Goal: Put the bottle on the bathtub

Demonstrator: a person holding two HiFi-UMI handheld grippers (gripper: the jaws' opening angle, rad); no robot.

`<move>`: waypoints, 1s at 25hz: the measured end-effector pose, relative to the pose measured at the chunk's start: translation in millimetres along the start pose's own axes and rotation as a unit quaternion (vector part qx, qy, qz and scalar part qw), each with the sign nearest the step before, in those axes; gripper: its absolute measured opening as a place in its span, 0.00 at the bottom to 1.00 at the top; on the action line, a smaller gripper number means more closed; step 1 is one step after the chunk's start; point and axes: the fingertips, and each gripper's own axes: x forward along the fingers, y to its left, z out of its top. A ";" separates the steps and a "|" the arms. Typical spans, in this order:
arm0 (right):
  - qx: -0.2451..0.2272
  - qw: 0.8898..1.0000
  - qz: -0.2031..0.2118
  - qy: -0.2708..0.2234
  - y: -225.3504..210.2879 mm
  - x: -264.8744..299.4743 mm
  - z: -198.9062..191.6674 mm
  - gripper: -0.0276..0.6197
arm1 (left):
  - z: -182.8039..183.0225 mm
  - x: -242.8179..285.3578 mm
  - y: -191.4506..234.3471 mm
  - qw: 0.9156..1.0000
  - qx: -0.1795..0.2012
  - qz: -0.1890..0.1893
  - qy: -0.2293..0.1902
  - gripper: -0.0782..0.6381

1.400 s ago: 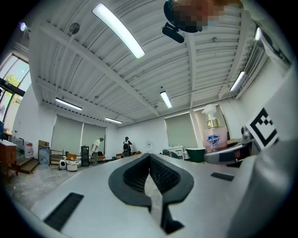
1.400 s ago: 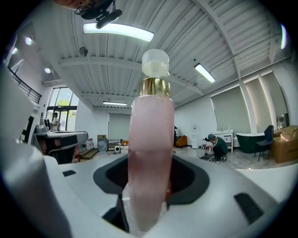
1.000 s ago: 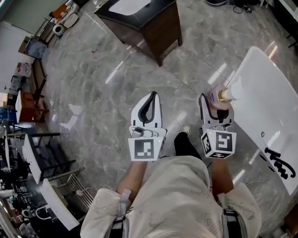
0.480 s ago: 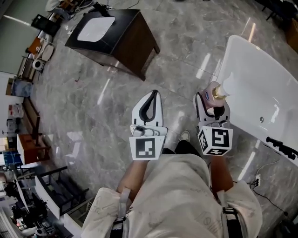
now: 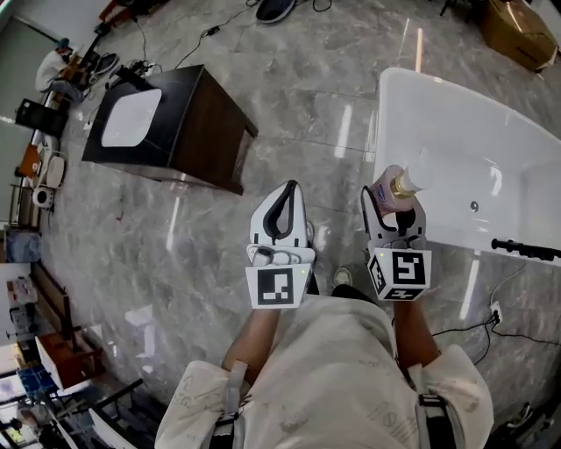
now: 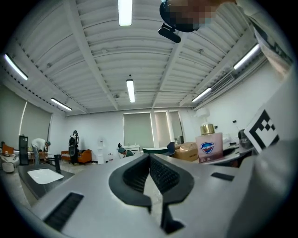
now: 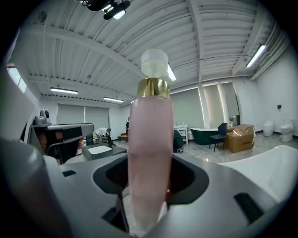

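A pink soap bottle (image 5: 392, 192) with a gold collar and white pump stands upright between the jaws of my right gripper (image 5: 391, 207), which is shut on it. In the right gripper view the bottle (image 7: 149, 153) fills the middle, held at its lower body. The white bathtub (image 5: 465, 167) lies at the right of the head view, and the bottle hangs at its near left rim. My left gripper (image 5: 280, 211) is shut and holds nothing; it points over the marble floor. From the left gripper view the bottle (image 6: 209, 146) shows at the right.
A dark wooden vanity with a white basin (image 5: 166, 127) stands at the upper left. A black faucet (image 5: 526, 250) sits on the tub's right edge. A cardboard box (image 5: 517, 26) rests beyond the tub. Cables (image 5: 491, 331) trail on the floor at the lower right.
The view has swung toward the bathtub, which now shows more fully. My right gripper with the bottle has come closer to the tub's left rim. The left gripper keeps its place.
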 end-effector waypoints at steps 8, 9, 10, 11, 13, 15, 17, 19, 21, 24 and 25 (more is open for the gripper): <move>0.005 0.995 -0.098 0.011 -19.9 65.1 16.8 0.37 | -0.9 98.0 29.1 0.995 -0.013 -0.097 -0.028 0.11; 0.008 0.994 -0.105 0.010 -21.4 74.4 21.5 0.37 | 0.4 108.2 33.5 0.994 -0.015 -0.106 -0.029 0.11; 0.011 0.993 -0.113 0.008 -22.4 83.9 26.3 0.37 | 1.8 118.1 38.6 0.993 -0.015 -0.114 -0.030 0.11; 0.014 0.993 -0.121 0.006 -22.6 93.0 30.6 0.37 | 2.8 127.1 44.5 0.992 -0.015 -0.122 -0.032 0.11; 0.016 0.991 -0.135 0.004 -21.4 108.5 36.5 0.37 | 1.9 142.8 56.0 0.990 -0.019 -0.136 -0.032 0.11; 0.011 0.989 -0.149 0.004 -20.0 120.4 39.5 0.37 | -0.7 155.9 63.9 0.987 -0.021 -0.154 -0.033 0.11; 0.008 0.986 -0.164 0.005 -19.3 129.2 40.7 0.37 | -6.1 166.4 66.9 0.984 -0.025 -0.174 -0.032 0.11; 0.008 0.984 -0.180 0.008 -19.7 135.1 40.2 0.37 | -12.0 175.9 66.3 0.980 -0.033 -0.194 -0.029 0.11; 0.010 0.980 -0.198 0.012 -21.4 136.3 38.4 0.37 | -14.4 183.0 63.0 0.975 -0.043 -0.214 -0.030 0.11; 0.012 0.974 -0.227 0.014 -25.3 131.8 37.8 0.37 | -16.6 190.6 55.8 0.968 -0.048 -0.244 -0.026 0.11; 0.012 0.971 -0.237 0.015 -26.5 129.1 37.5 0.37 | -17.6 192.6 53.1 0.966 -0.050 -0.253 -0.024 0.11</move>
